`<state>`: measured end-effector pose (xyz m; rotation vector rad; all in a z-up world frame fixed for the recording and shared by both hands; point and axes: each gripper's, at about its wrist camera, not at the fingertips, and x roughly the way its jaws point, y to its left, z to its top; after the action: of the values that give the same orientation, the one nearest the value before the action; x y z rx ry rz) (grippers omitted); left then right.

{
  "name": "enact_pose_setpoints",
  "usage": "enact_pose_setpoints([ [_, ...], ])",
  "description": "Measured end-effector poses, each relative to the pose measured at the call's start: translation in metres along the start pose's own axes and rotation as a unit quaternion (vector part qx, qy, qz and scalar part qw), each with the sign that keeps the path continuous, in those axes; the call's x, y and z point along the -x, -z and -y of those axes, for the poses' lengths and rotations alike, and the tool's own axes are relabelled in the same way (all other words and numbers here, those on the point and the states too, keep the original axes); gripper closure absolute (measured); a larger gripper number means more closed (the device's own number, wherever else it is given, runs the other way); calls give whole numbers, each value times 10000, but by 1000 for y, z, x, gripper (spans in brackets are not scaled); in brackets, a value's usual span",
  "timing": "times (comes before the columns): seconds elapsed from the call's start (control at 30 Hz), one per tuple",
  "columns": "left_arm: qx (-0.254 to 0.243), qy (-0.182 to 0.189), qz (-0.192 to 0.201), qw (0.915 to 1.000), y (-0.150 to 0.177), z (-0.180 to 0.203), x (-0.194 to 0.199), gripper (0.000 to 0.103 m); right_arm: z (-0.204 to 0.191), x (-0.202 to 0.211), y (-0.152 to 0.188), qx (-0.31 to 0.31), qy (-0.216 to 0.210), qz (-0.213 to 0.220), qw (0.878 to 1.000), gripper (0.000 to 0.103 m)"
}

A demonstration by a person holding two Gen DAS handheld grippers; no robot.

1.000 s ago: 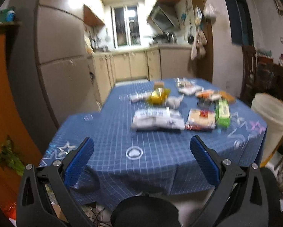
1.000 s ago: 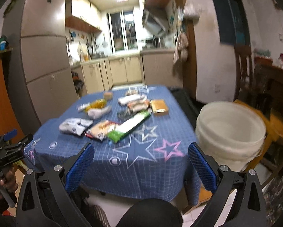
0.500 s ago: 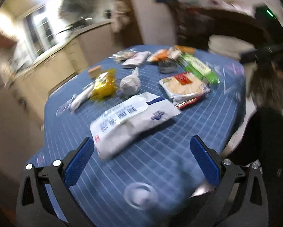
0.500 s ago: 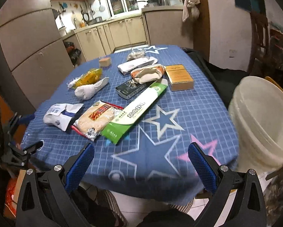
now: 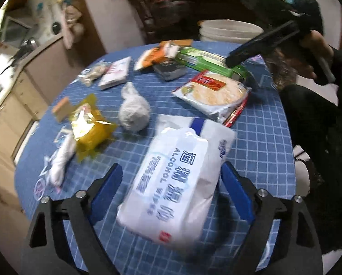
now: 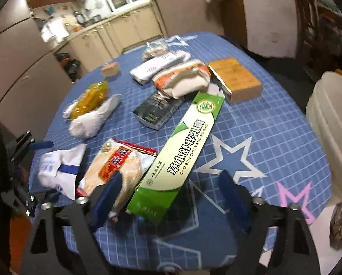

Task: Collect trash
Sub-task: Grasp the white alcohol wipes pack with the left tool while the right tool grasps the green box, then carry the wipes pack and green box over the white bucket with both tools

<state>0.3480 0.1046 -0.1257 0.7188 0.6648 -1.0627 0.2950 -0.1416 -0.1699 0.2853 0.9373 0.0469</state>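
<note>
The left gripper (image 5: pixel 171 190) has its blue-padded jaws spread wide on either side of a white plastic pack of alcohol wipes with blue lettering (image 5: pixel 171 183). Whether the pads touch the pack cannot be told. The pack lies flat on the blue grid-patterned tablecloth with star prints (image 5: pixel 262 137), at the table's near edge.

Taking the wipes pack as reference: just beyond it lies a crumpled grey-white wad of tissue (image 5: pixel 134 112). Beside the wad sits a crinkled yellow plastic wrapper (image 5: pixel 90 126), with a rolled white wrapper (image 5: pixel 61 160) next to that. Beyond the pack, toward the far edge, a clear flatbread packet with a red label (image 5: pixel 214 91) rests touching it.

The right gripper (image 6: pixel 171 190) also has its jaws spread, holding nothing. They straddle the near end of a long green-and-white cardboard box (image 6: pixel 182 151), one pad over the flatbread packet (image 6: pixel 118 167). Past the box lie a black printed carton (image 6: pixel 157 112), an orange-and-white crumpled bag (image 6: pixel 182 80) and a tan cardboard box (image 6: pixel 235 80).

A white plastic bucket (image 6: pixel 331 137) stands off the table, well apart from the wipes pack.
</note>
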Motion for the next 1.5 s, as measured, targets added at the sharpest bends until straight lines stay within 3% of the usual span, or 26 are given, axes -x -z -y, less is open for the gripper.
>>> enact_pose_setpoints([
  [0.13, -120, 221, -92, 9996, 6, -5, -12, 23, -5, -12, -4, -53, 17, 5, 10000, 32],
  [0.2, -32, 311, -18, 9995, 7, -7, -13, 29, -7, -15, -6, 25, 174, 67, 9998, 39],
  [0.27, 42, 283, 26, 9996, 8, -4, -11, 34, -6, -16, -8, 71, 265, 88, 9996, 47],
  [0.4, 417, 144, 29, 9990, 11, 2, -7, 42, -7, -16, -5, 243, 303, 69, 9992, 50],
  [0.5, 718, 105, -13, 9974, 11, 8, -7, 44, -9, -15, -2, 362, 190, -61, 9991, 47],
  [0.57, 841, 89, 9, 9964, 12, 15, -5, 44, -7, -13, 0, 401, 241, 6, 9989, 55],
  [0.67, 1075, 21, 11, 9942, 12, 19, -5, 46, 1, -8, 5, 465, 196, 68, 9987, 58],
  [0.9, 1796, -270, -14, 9834, 12, 24, -2, 55, 12, 10, 20, 651, 78, 224, 9976, 65],
  [1.3, 2894, -891, 18, 9531, 12, 36, 3, 61, 5, 60, 53, 1498, 255, 824, 9850, 80],
  [1.37, 2969, -936, 8, 9503, 10, 37, 3, 61, 4, 67, 59, 1663, 428, 940, 9807, 80],
  [1.43, 2991, -963, -7, 9494, 5, 37, 1, 61, -2, 72, 68, 2090, 852, 1186, 9669, 80],
  [1.5, 2962, -989, -28, 9500, 2, 40, -3, 61, 0, 63, 71, 2213, 992, 1145, 9634, 80],
])
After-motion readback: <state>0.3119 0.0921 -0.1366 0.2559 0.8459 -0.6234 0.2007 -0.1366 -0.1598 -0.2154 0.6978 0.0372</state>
